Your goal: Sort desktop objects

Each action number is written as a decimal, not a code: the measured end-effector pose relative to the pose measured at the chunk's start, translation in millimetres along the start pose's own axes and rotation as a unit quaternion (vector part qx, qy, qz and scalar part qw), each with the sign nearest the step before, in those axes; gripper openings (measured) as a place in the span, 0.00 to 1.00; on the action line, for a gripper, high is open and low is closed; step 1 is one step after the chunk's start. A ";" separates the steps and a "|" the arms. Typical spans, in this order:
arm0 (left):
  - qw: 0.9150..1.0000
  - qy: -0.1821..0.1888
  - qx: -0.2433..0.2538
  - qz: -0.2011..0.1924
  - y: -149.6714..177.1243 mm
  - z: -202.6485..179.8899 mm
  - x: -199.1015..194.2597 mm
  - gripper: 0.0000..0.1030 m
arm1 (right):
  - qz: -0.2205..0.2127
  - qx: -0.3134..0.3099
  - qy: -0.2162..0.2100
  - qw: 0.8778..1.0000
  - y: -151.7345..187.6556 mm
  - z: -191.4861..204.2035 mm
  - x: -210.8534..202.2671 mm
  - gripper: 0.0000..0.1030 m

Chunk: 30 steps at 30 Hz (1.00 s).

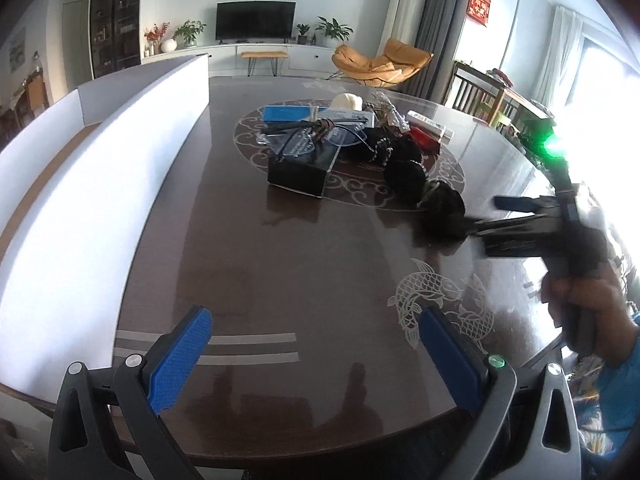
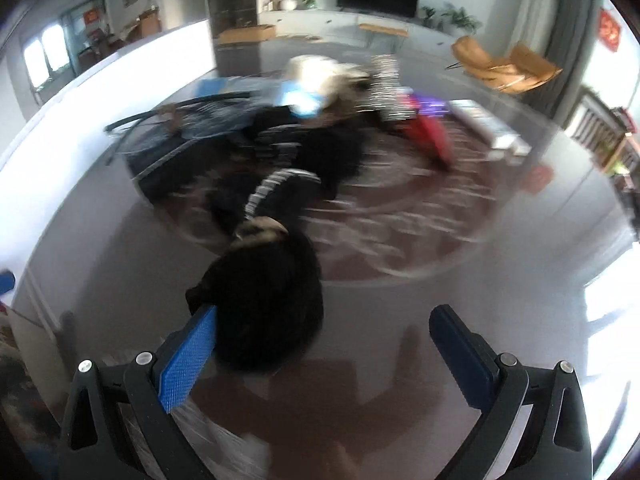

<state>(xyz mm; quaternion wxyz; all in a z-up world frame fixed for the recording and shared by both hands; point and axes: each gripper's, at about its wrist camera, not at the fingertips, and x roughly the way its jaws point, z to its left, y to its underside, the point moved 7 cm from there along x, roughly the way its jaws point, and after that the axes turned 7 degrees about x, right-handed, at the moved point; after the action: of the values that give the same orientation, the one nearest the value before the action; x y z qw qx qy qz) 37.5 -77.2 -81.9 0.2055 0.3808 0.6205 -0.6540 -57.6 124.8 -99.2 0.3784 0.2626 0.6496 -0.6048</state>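
Right wrist: black furry item touches wide-open right claw's left finger.

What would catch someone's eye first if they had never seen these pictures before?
Probably the jumbled heap at the middle of the dark brown glossy round table: a black rectangular box under thin-framed eyeglasses, with black fluffy hair scrunchies trailing toward the right tongs, which are open around the nearest one. A tall white board walls off the table's left side.

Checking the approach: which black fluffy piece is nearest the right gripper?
The endmost black fluffy piece, beside the right gripper; the other fluffy pieces lie back in the pile.
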 end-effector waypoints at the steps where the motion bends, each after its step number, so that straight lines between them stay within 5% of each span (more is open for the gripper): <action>1: 1.000 0.000 0.001 0.000 -0.5 -2.1 0.8 1.00 | -0.015 0.011 -0.005 1.000 1.2 -11.2 -13.4 1.00; 4: 1.000 0.001 0.001 0.001 -1.8 -5.1 3.8 1.00 | -0.019 0.065 -0.017 0.998 6.8 -34.7 -31.7 1.00; 8: 1.000 0.004 -0.003 0.009 -3.9 -5.8 10.5 1.00 | 0.036 0.117 -0.050 0.991 22.3 -28.2 -19.1 1.00; 15: 1.000 -0.011 -0.001 0.028 -8.7 1.9 20.4 1.00 | 0.026 0.014 -0.007 1.000 6.4 26.7 23.0 1.00; 21: 0.998 -0.026 0.012 0.056 -17.9 7.8 38.4 1.00 | 0.025 0.005 -0.018 1.000 -21.4 32.5 41.5 1.00; 30: 0.996 -0.041 0.079 0.027 -90.4 2.2 48.9 1.00 | 0.005 -0.006 -0.030 1.000 -27.7 30.7 44.0 1.00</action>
<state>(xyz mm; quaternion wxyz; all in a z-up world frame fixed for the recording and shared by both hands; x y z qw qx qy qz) -60.7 -56.2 -59.7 0.2175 0.3856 0.5472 -0.7103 -99.7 85.9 -118.0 0.4021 0.2453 0.6403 -0.6067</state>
